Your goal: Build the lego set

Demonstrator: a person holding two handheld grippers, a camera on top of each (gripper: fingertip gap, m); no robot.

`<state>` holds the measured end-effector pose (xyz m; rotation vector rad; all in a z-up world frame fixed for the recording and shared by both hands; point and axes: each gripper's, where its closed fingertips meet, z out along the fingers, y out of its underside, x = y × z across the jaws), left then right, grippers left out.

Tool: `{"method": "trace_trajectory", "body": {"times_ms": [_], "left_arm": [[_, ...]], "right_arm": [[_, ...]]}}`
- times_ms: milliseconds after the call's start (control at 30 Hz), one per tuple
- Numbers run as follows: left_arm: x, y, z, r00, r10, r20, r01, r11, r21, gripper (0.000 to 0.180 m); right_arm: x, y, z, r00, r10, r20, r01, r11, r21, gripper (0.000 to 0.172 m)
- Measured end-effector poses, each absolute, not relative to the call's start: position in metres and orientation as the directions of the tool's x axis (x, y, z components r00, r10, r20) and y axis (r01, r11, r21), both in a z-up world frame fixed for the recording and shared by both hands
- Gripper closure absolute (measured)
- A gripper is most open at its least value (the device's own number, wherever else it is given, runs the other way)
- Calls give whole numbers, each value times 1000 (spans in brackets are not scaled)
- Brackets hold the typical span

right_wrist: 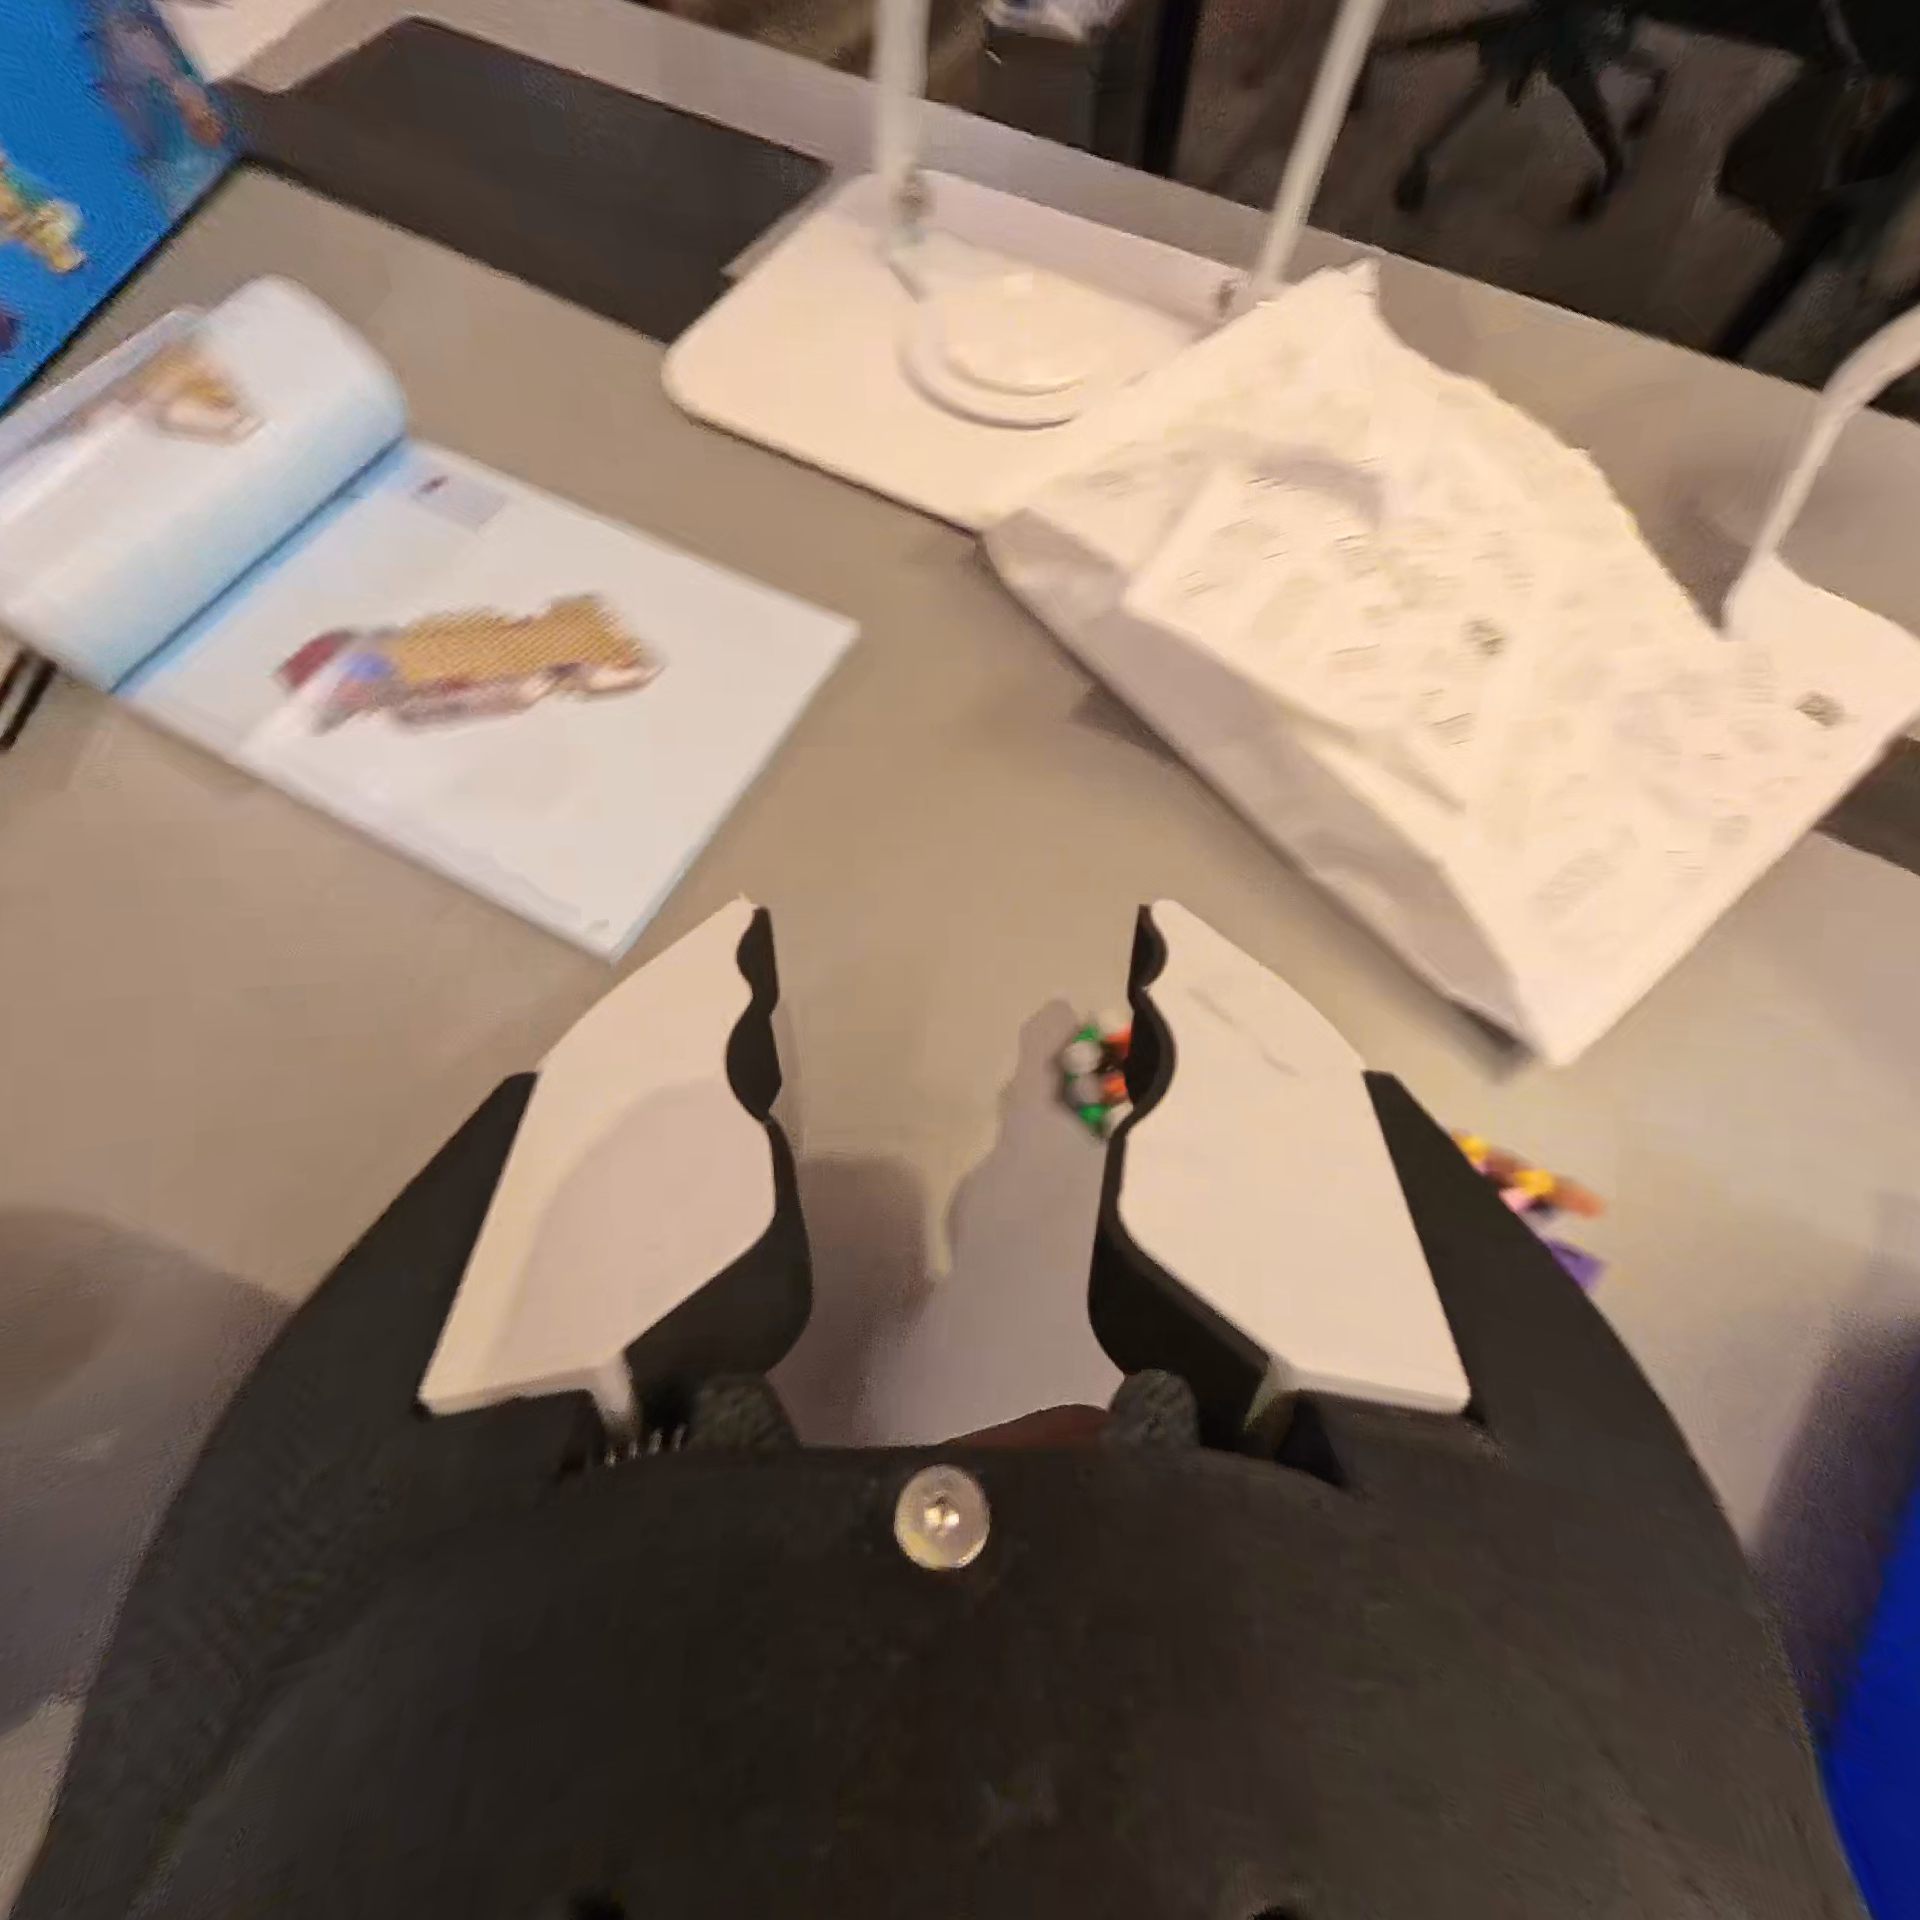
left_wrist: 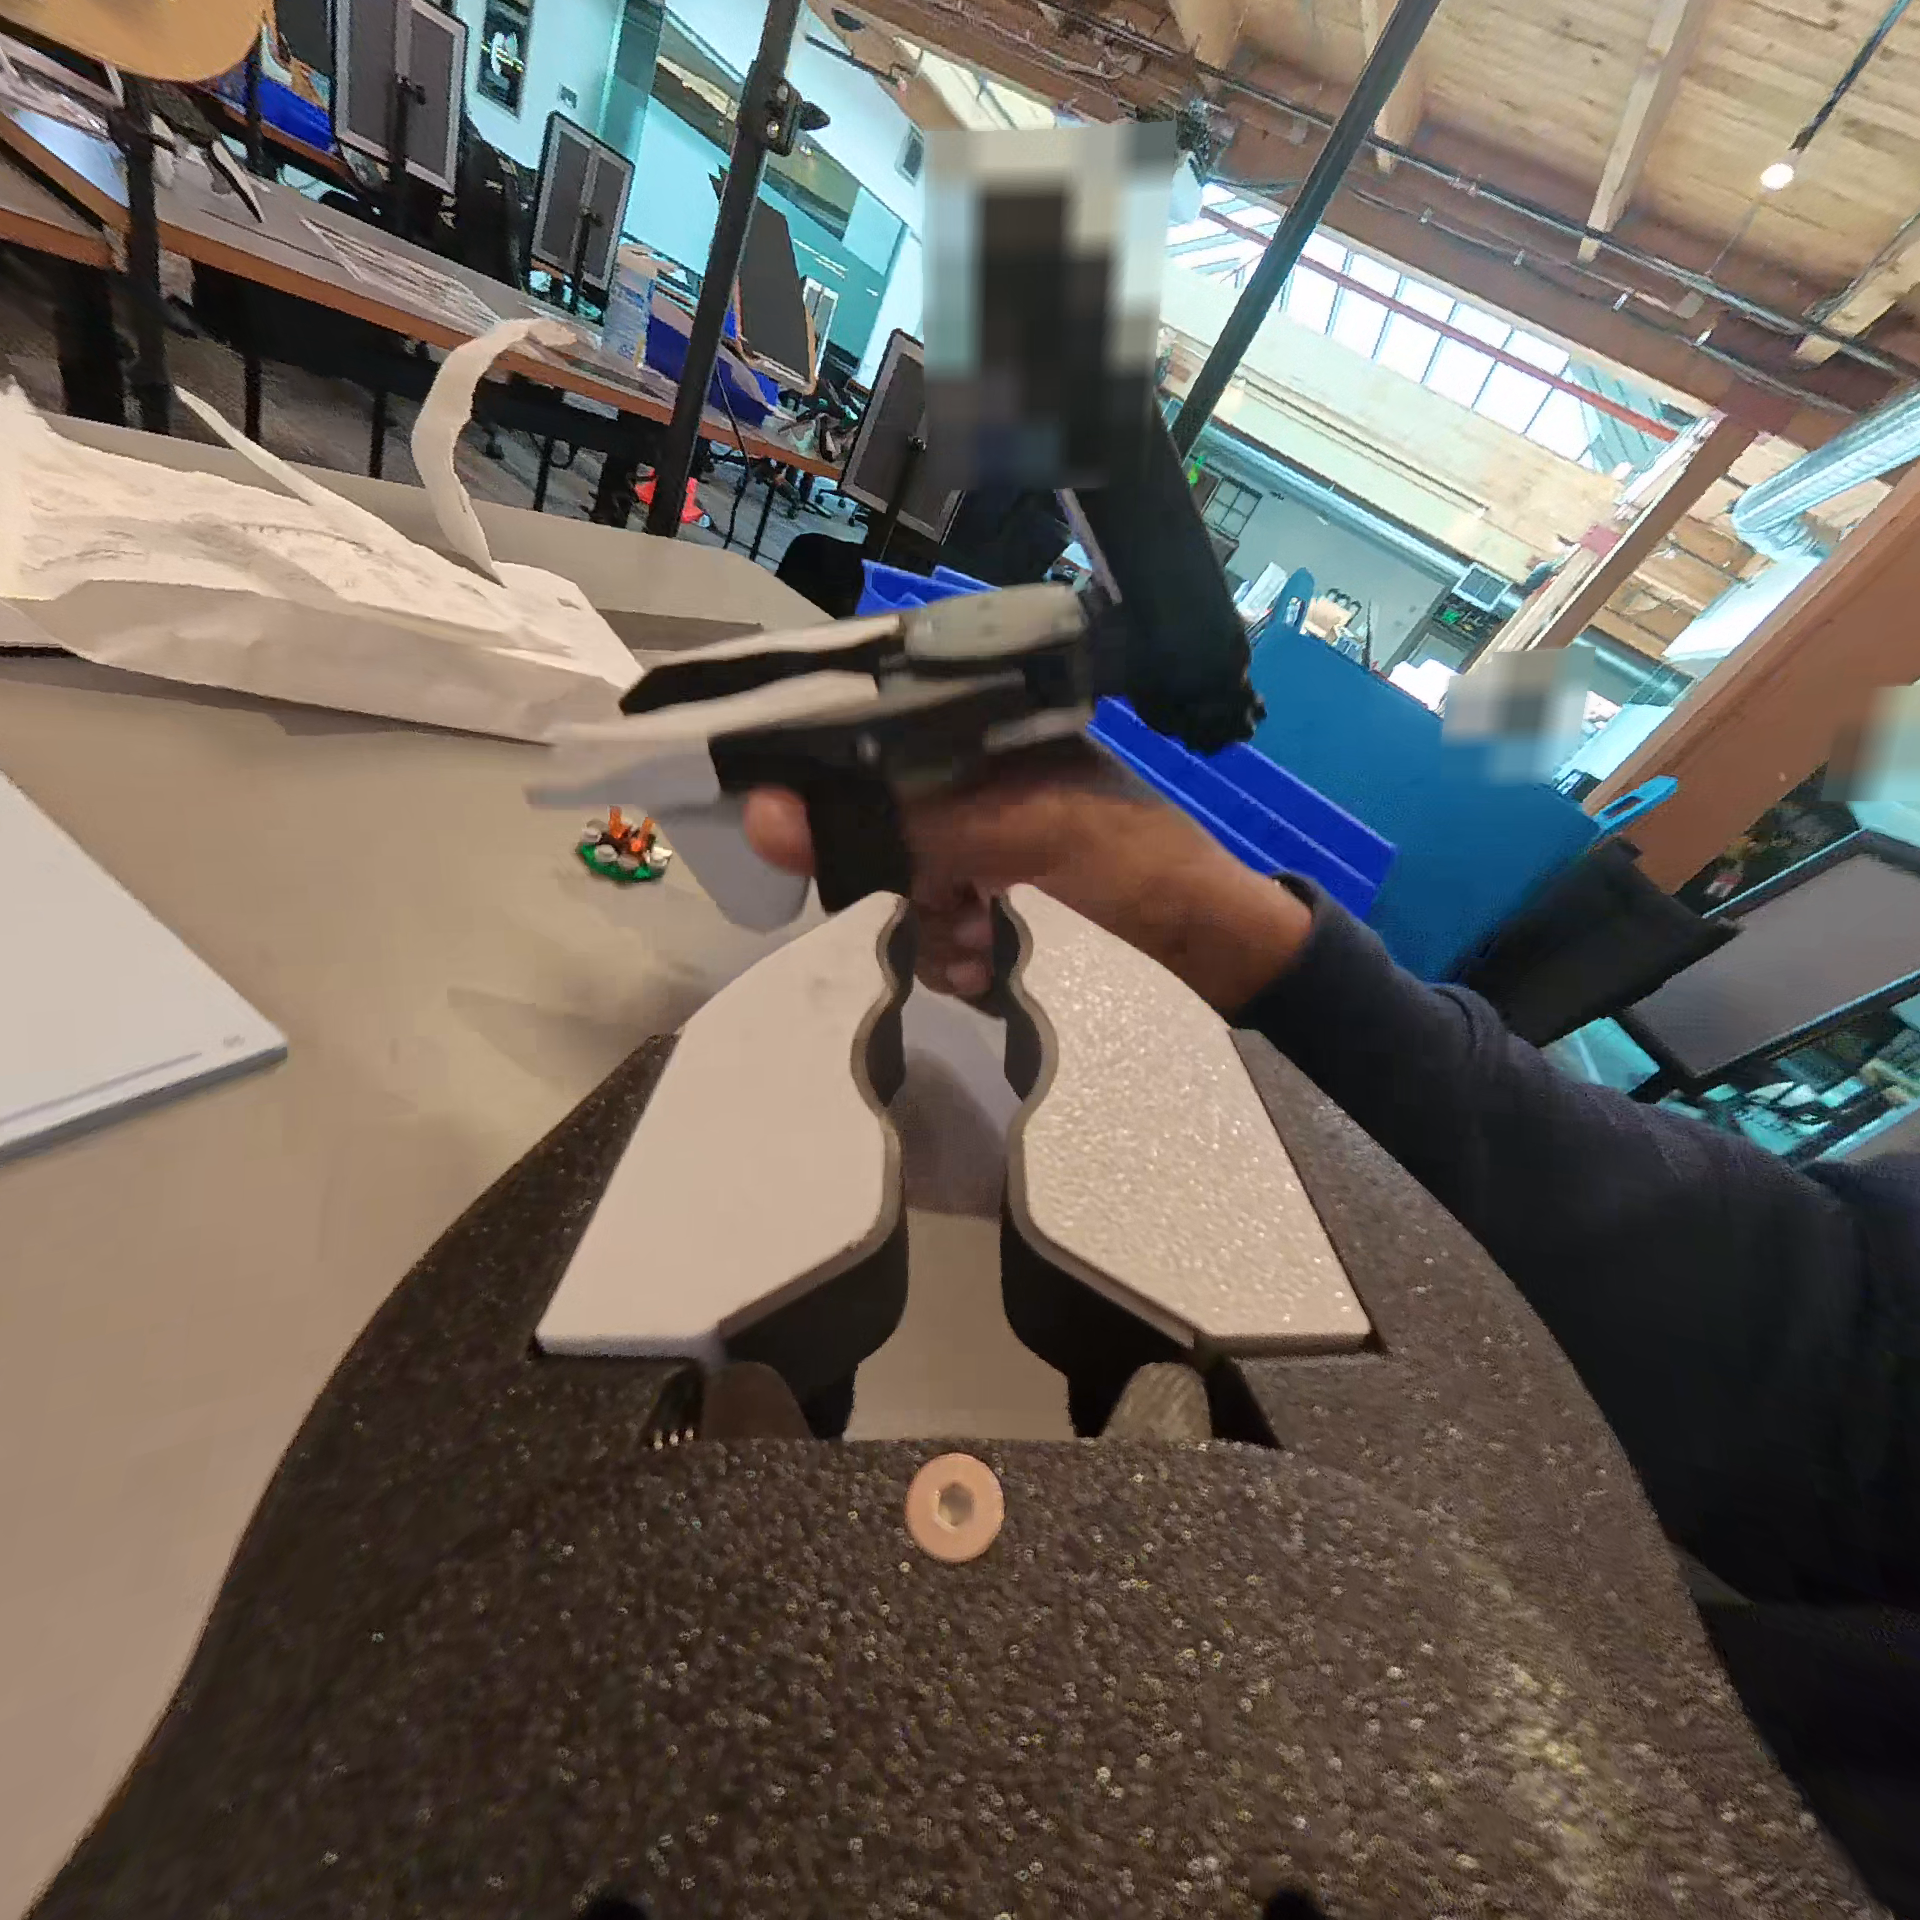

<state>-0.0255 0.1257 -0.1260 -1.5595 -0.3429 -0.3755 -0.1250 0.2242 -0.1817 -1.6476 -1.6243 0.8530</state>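
A small brick build (left_wrist: 623,844), with a green base and orange and white pieces, sits on the grey table (left_wrist: 343,935). My right gripper (right_wrist: 951,914) hovers above it with its jaws wide apart and nothing between the pads. The build shows on the table below, beside my right finger (right_wrist: 1091,1070). In the left wrist view a hand (left_wrist: 1039,862) holds the right gripper (left_wrist: 592,743) just above and right of the build. My left gripper (left_wrist: 954,920) is raised in the air, its fingers a narrow gap apart and empty, pointing at that hand.
An open instruction booklet (right_wrist: 499,675) lies to the left, and a crumpled white paper bag (right_wrist: 1455,644) to the right. A white stand base (right_wrist: 935,343) is at the back. Loose coloured pieces (right_wrist: 1527,1190) lie at the right. A blue box (right_wrist: 83,156) is far left.
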Motion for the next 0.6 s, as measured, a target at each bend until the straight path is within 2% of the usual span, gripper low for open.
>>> {"method": "trace_trajectory", "body": {"times_ms": [33, 133, 267, 367, 500, 600], "left_arm": [[-20, 117, -128, 908, -7, 420, 419, -21, -908, 165], [-9, 87, -130, 930, 19, 366, 366, 29, -930, 164], [-4, 51, -119, 913, -4, 408, 404, 136, -904, 161], [-8, 32, -121, 900, -9, 436, 431, 184, -884, 159], [-23, 15, -116, 840, -40, 542, 532, 265, -804, 153], [-19, 17, -115, 820, -87, 565, 567, 252, -784, 153]], "right_arm": [[-117, 210, -188, -27, 999, 30, 554, 40, -832, 109], [-101, 169, -192, -161, 984, 82, 505, 154, -849, 112], [-87, 132, -203, -285, 957, 51, 485, 190, -854, 118], [-86, 123, -207, -310, 948, 67, 491, 220, -843, 117], [-83, 118, -214, -320, 943, 91, 520, 255, -815, 119], [-83, 119, -215, -306, 944, 122, 520, 274, -809, 120]]}}
